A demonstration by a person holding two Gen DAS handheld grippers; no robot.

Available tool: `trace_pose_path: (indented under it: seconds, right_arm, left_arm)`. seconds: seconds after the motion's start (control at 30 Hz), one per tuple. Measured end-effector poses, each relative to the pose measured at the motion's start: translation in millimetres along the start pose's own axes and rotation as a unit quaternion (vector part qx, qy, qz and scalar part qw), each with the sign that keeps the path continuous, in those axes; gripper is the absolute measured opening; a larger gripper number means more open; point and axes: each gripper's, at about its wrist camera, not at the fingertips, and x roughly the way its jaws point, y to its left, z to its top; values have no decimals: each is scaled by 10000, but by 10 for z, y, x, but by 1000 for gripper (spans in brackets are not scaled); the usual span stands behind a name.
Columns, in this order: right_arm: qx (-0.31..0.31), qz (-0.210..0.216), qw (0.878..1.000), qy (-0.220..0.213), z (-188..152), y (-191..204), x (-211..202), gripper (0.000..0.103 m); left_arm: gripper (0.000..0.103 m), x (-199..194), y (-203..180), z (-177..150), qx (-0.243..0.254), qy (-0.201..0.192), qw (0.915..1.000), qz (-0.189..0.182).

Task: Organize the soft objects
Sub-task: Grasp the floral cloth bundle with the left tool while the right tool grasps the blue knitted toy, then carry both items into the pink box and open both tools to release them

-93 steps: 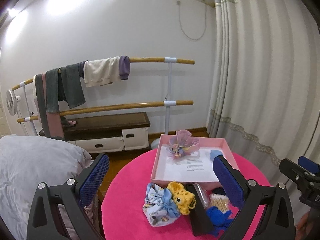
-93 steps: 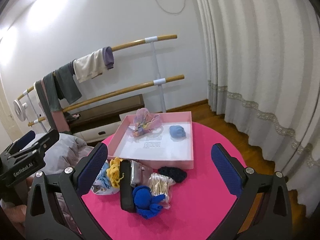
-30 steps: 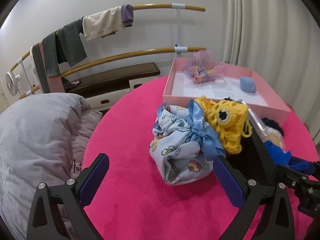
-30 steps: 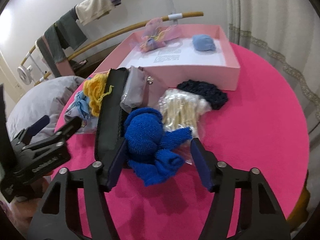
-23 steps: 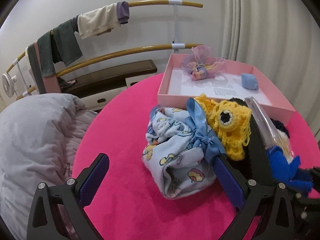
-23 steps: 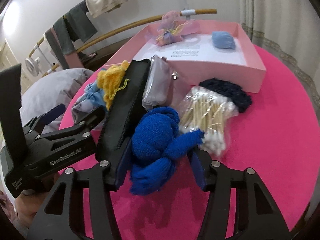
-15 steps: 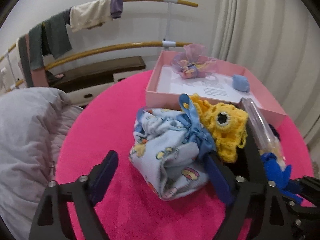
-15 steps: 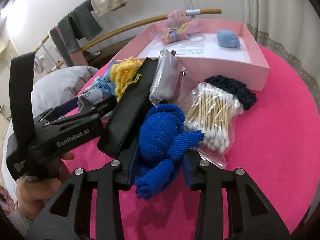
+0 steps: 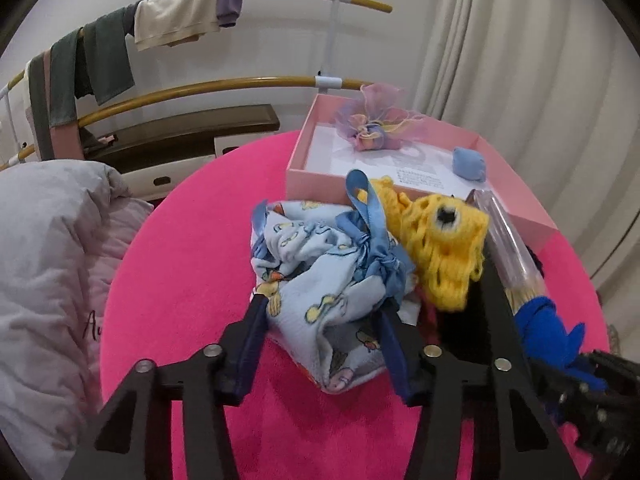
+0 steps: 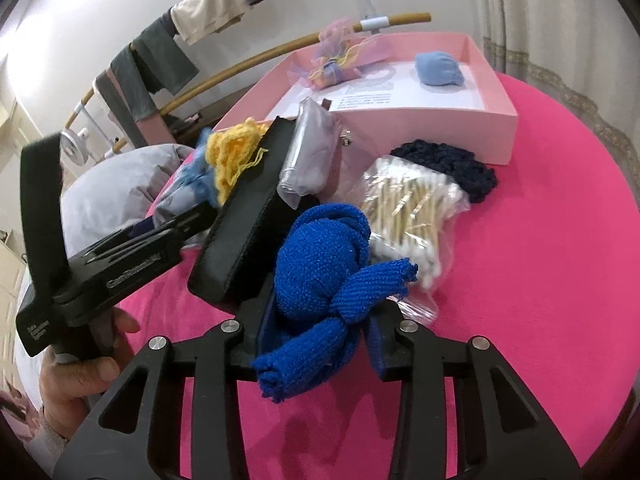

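Blue knit bundle [image 10: 320,264] pinched by right fingers [image 10: 264,320]; left fingers [image 9: 256,332] pinch printed pouch [image 9: 320,276], black case [image 10: 248,216] between.

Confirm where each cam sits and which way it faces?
Left wrist: on the left gripper, low over the round pink table, facing the pink cardboard box; its fingers clamp the light-blue printed drawstring pouch.
Right wrist: on the right gripper, facing the same box; its fingers pinch the blue knitted toy; the person's hand shows.
Shared: box, pouch, toy, yellow crochet piece.
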Motion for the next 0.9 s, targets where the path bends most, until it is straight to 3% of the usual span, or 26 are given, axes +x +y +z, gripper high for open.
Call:
trace_pose_path:
  seconds: [0.27,0.3,0.33,0.4,0.47,0.5,0.57,0.63,0.9]
  right_arm:
    - [49,-20,10000,-6,-67,-18,-81,35]
    - [36,-29,10000,-3,-69,-22,-77,35]
    - [35,-28,10000,-2,-70,-13,-80,35]
    - [28,-40,10000,2,-65,-2,-72,35]
    - [21,-43,10000,4,-62,8,-69,35]
    - [23,-35,10000,6,-60,11,-71,35]
    - [9,-46,10000,-12,-60,19,-89,35]
    - [4,-39,10000,-53,-59,27,-120,35]
    - [-48,-66,9997,-217,-58,61,-274,35]
  left_arm:
    - [51,-243,-30,-147,90,-47,9997,227]
    - [61,-237,-71,-142,174,-29,9995,263]
    - [82,-206,-126,-119,262,-13,9990,373]
    - [98,-186,-165,-84,284,-121,9982,518]
    - [88,-157,-178,-59,232,-166,9991,324]
    - [66,-100,-188,-51,199,-103,9994,276]
    - [62,-47,-178,-42,102,-42,9997,233]
    - [45,-87,-179,-51,104,-57,9996,243]
    - [41,-483,-100,-161,113,-279,9989,350]
